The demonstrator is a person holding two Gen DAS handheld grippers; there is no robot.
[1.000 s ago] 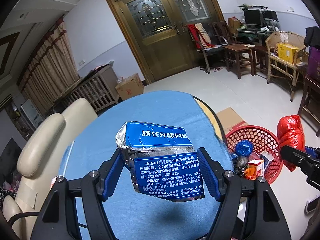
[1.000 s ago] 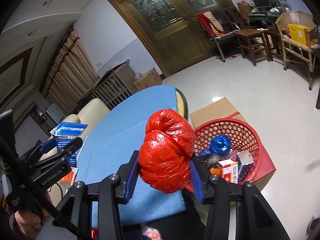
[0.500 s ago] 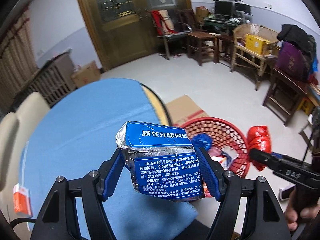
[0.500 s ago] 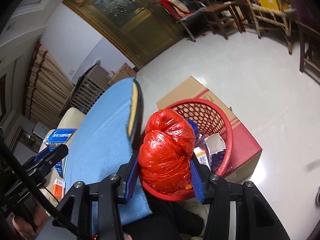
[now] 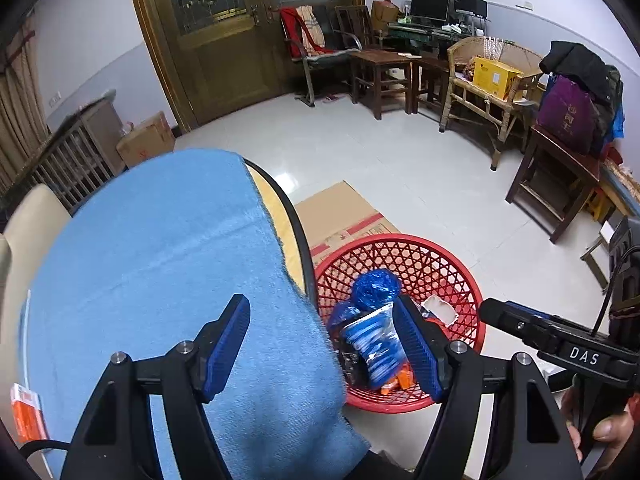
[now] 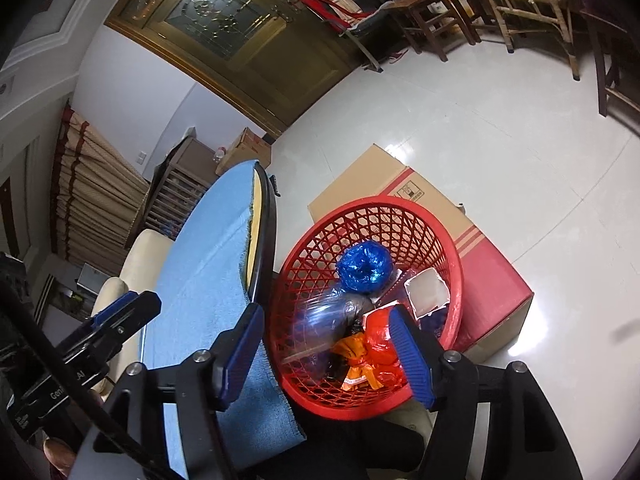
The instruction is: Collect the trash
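My left gripper (image 5: 320, 344) is open above the table's edge and the red basket (image 5: 440, 256). The blue toothpaste box (image 5: 372, 340) is a blur inside the basket, just by the right finger and free of both pads. My right gripper (image 6: 326, 352) hangs over the same basket (image 6: 400, 208); its jaws are opening and nothing is pressed between them. The red plastic bag (image 6: 380, 344) lies in the basket under its right finger. A crumpled blue bag (image 6: 362, 266), a clear bottle (image 6: 320, 320) and an orange wrapper (image 6: 356, 360) lie there too.
The basket stands on a cardboard box (image 6: 492, 280) against the round table with its blue cloth (image 5: 160, 260). An orange packet (image 5: 26, 412) lies at the table's left edge. A cream chair (image 6: 136, 256) stands behind the table; wooden chairs and tables line the far walls.
The blue box has left the left gripper and dropped into the basket. The right gripper's jaws have parted and the red bag has fallen in. Both views have tipped down toward the basket.
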